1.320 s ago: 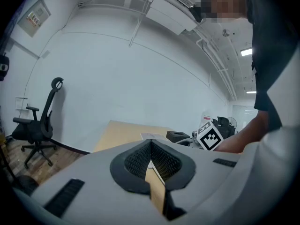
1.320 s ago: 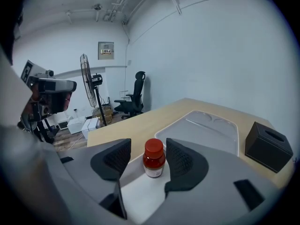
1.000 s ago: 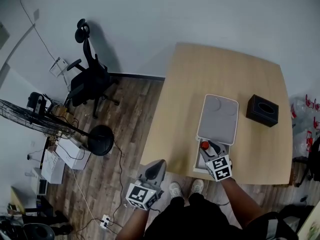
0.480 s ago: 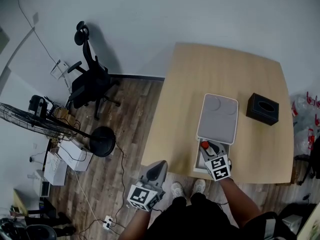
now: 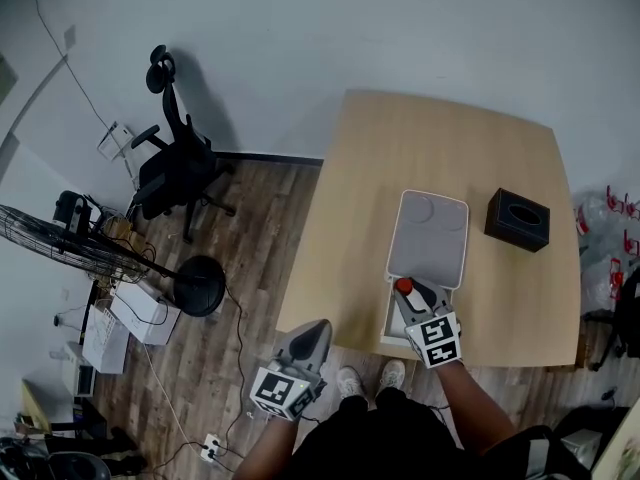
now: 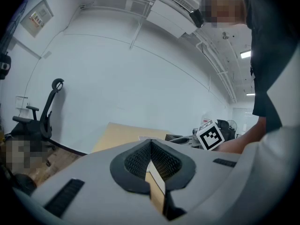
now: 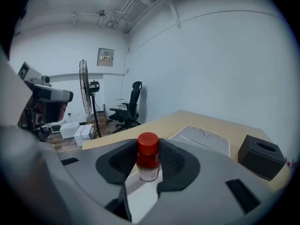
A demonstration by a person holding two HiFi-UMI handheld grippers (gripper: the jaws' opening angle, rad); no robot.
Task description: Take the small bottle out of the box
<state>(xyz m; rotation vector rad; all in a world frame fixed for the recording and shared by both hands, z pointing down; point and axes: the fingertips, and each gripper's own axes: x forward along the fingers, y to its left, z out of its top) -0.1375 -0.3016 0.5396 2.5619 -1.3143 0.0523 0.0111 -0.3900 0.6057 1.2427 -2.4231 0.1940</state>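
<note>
- One light wooden table [image 5: 440,148] is standing in a white-walled room with a wood-plank floor.
- Off the table to the left, one black office chair [image 5: 175,158] and one standing fan [image 5: 60,238] are standing on the floor.
- Two boxes are sitting on the table. One is the white box [image 5: 388,320] at the near edge, and one is a black tissue box [image 5: 518,220] well apart to its right.
- One grey lid [image 5: 428,238] is covering the far part of the white box, leaving its near end open.
- Two grippers are showing, one in each hand.
- The right gripper [image 5: 411,297] is reaching over the box's open end. Its pads are clamping one small bottle [image 7: 148,161] with a red cap, upright between them.
- Whether the bottle is hanging clear of the box is not showing.
- The left gripper [image 5: 312,330] is hovering off the table's near edge above the floor. Its jaws are pressing together with nothing between them.
</note>
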